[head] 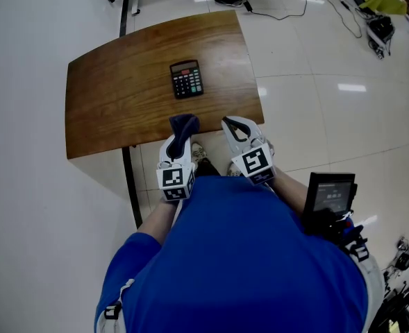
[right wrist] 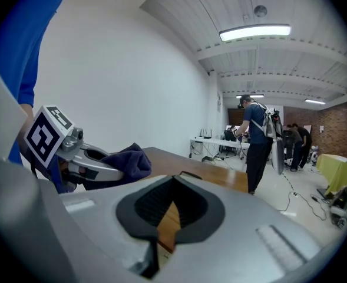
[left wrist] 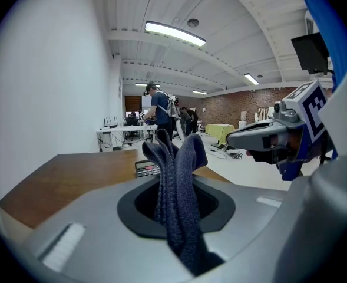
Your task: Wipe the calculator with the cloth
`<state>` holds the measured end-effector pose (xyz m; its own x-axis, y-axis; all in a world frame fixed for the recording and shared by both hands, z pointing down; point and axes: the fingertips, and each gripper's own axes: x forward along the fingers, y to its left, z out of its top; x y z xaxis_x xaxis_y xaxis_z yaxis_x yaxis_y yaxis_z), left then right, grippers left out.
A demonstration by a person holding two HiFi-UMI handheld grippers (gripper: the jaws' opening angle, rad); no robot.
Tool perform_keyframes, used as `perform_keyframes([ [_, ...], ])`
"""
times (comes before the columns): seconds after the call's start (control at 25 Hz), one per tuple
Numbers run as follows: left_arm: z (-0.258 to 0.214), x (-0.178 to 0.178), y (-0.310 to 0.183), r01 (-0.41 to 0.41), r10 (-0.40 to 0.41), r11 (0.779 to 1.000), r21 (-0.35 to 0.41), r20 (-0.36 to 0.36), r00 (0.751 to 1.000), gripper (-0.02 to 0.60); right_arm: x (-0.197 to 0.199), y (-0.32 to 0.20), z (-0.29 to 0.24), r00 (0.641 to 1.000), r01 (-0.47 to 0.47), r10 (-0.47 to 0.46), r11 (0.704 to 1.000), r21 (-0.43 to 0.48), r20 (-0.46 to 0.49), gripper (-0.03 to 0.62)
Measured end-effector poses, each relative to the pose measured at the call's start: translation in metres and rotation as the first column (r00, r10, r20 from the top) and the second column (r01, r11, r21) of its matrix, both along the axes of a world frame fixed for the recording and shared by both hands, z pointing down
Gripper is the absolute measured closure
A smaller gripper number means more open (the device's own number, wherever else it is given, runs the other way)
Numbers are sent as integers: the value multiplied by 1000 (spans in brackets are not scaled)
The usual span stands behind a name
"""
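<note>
Calculator point(head: 187, 79) is lying flat, keys up, in the upper middle of the head view, on the far right part of the wooden table point(head: 114, 109). Nothing is touching it. It is also peeking out behind the fabric at centre of the left gripper view point(left wrist: 148, 168).

Cloth point(head: 183, 125) is sitting just below it in frame, at the table's near edge, well apart from the calculator. It is dark blue, bunched, and standing up in a fold between the jaws in the left gripper view point(left wrist: 179, 187).

Left gripper point(head: 178, 146) is clamping that cloth, jaws closed on it. Right gripper point(head: 237, 132) is carrying nothing; its jaws are standing slightly parted, with table wood showing through the gap in its own view point(right wrist: 170, 211).

Pose: I am holding both grippers side by side at lower centre of the head view, close to the body and pointing forward at the table, marker cubes facing up toward the camera.

Judgement on the step: wiping is not yet under way. I am planning to bring the free fold down flat on the keypad (not the jaw tips) and press lightly, since the calculator looks light enough to slide. The right gripper could steady one edge.
</note>
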<state>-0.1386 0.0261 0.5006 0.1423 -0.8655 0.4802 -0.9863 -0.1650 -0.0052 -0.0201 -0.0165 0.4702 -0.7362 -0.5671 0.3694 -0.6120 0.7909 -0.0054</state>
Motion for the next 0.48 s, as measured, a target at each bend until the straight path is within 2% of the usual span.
perform_keyframes([
  [0.16,-4,-3,-1,12,-12,1000,14,-23,1000,515,-4,0,-2,1000,-2,2,1000,1,7,591],
  [0.48,-7,10,-3,-34,35,999,26,-58,998,515,1,-5,-5,1000,-29,29,1000,0,3,591],
])
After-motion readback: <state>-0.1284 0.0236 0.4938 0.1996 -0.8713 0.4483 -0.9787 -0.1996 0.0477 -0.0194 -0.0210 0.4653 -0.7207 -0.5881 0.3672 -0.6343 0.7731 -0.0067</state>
